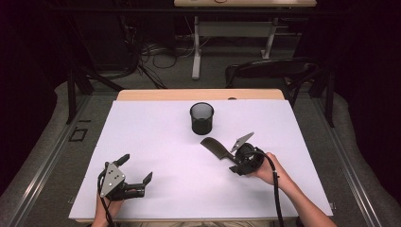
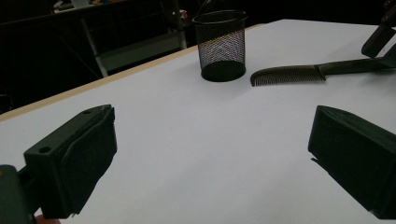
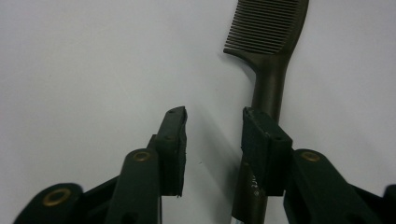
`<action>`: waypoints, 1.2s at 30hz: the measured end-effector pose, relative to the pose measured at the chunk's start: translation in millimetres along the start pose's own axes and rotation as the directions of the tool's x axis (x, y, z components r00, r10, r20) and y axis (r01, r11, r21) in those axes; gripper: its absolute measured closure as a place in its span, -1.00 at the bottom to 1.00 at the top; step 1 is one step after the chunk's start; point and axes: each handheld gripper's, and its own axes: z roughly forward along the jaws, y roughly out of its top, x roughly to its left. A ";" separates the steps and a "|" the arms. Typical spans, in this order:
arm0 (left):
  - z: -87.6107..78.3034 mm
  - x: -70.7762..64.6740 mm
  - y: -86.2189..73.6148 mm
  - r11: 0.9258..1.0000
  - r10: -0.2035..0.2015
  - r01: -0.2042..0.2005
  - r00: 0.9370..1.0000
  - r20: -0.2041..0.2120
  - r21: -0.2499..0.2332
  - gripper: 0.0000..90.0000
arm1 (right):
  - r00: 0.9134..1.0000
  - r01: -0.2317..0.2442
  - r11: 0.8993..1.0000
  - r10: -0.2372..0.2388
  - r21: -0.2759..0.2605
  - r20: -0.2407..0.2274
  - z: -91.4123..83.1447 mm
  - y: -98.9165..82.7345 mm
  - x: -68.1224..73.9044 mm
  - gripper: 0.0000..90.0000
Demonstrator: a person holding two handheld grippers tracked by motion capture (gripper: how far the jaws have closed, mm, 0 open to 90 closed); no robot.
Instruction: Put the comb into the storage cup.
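I'm looking down my right gripper (image 3: 212,128) and its jaws are standing partly apart with nothing pinched: the slim dark plastic comb (image 3: 268,56) is lying flat on the white table sheet (image 1: 161,142), its handle running under and past the right-hand jaw rather than between the two. That's my worry: if I'm closing now, I'm judging that jaw will land on top of the handle and skid it sideways, or flick the toothed end round. The comb is sitting just right of centre, its teeth pointing toward the black mesh pen cup (image 1: 202,118), which is standing upright a little farther off and apart from it; a nudged comb could knock that light cup over. My left gripper (image 1: 137,172) is resting near the left front corner, jaws spread wide and empty. I'm seeing plenty of bare sheet in the middle between the grippers for repositioning, while the near edge is running close under both hands and the right edge stays well clear.
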 end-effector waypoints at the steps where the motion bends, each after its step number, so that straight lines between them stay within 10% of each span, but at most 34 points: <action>1: 0.1 -0.1 0.0 1.000 0.000 0.000 1.000 0.000 0.000 -0.97 | 1.000 -0.002 1.000 0.002 -0.003 -0.001 -0.9 0.1 0.0 0.26; 17: 1.2 -0.5 0.1 1.000 0.001 -0.001 1.000 0.003 0.003 -0.97 | 0.999 -0.029 1.000 0.029 0.000 0.021 -6.8 2.4 -11.7 -0.66; 36: 1.3 -0.8 0.1 1.000 -0.006 0.006 1.000 0.003 0.002 -0.97 | 0.999 -0.049 0.999 0.049 0.007 0.016 -3.7 22.8 -28.2 -1.00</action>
